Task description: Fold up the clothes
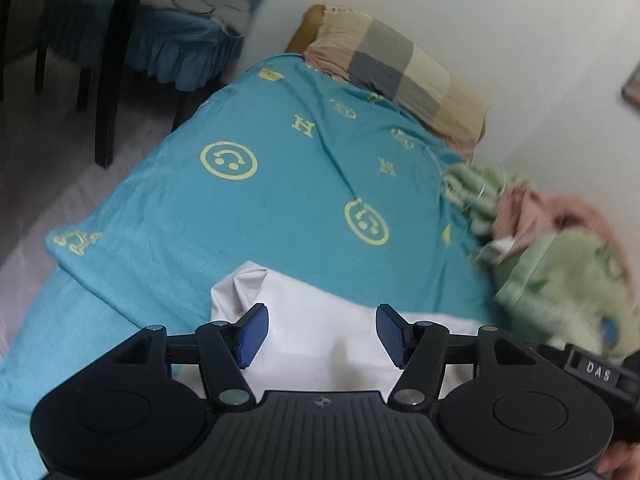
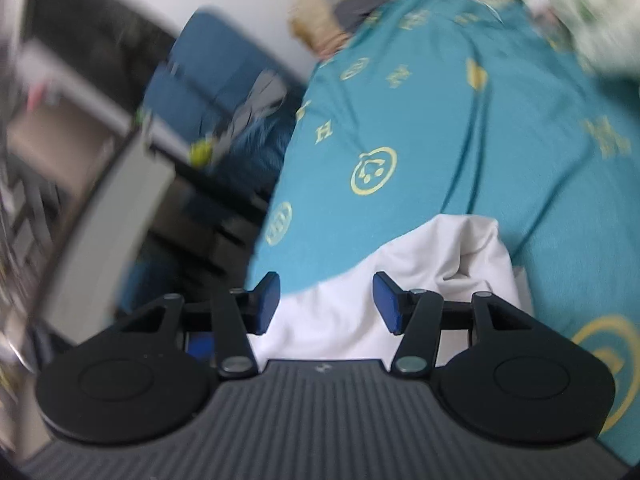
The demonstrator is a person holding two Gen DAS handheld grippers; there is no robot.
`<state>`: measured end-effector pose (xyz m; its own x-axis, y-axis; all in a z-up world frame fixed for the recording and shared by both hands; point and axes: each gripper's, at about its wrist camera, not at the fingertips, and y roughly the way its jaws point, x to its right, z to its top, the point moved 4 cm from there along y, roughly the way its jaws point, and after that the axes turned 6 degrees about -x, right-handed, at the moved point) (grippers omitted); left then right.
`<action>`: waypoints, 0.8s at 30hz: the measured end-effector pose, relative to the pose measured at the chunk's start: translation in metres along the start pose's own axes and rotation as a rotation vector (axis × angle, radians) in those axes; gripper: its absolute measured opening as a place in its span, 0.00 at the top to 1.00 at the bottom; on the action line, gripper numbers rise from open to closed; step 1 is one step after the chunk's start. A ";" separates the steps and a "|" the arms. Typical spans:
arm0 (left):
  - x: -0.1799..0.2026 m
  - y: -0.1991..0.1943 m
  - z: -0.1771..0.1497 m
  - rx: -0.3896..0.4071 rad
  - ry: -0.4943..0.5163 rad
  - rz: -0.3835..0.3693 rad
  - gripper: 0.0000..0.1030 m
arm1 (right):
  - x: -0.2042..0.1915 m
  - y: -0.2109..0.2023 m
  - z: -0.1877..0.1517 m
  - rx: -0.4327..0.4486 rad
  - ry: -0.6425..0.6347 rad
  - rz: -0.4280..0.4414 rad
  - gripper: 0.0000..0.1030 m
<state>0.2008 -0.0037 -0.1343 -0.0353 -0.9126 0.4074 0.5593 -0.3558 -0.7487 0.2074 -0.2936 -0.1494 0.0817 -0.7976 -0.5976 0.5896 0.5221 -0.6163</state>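
Two wrist views look along hand-held grippers over a bed [image 1: 168,216] covered in a teal sheet printed with yellow smiley faces and letters.

In the left wrist view, the left gripper [image 1: 322,334] has its blue-padded fingers [image 1: 252,334] spread wide, with nothing between them. Directly beneath and just ahead of it lies a white garment [image 1: 320,312], loosely bunched, with a raised fold ahead and to the left of the fingers. Whether the fingers touch the cloth cannot be told. Far ahead of the gripper, at the head of the bed, sits a checked pillow [image 1: 396,72] in beige and grey. Ahead and to its right is a heap of green and pink clothes [image 1: 540,240], blurred. Far ahead to the left stand dark chair legs [image 1: 108,92] on the floor.

In the right wrist view, heavily blurred, the right gripper [image 2: 326,304] is also spread wide and holds nothing. The same white garment [image 2: 420,280] lies under and just ahead of it, rising into a crumpled hump ahead and to the right of the fingers. The teal sheet stretches ahead, and the checked pillow [image 2: 340,4] shows far ahead.
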 end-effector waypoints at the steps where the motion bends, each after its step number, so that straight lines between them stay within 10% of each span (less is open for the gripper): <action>1: 0.000 0.007 -0.003 -0.012 0.009 0.024 0.40 | 0.002 0.007 -0.002 -0.013 -0.030 -0.050 0.47; 7: 0.003 0.030 -0.018 -0.039 0.113 0.127 0.42 | 0.025 0.036 0.003 -0.043 -0.107 -0.248 0.50; 24: 0.022 -0.004 -0.049 -0.015 0.247 0.201 0.41 | -0.009 0.009 -0.035 -0.098 -0.258 -0.295 0.49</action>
<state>0.1573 -0.0320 -0.1481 -0.1261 -0.9856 0.1127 0.5631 -0.1646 -0.8098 0.1839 -0.2710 -0.1677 0.1265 -0.9607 -0.2471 0.5397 0.2757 -0.7955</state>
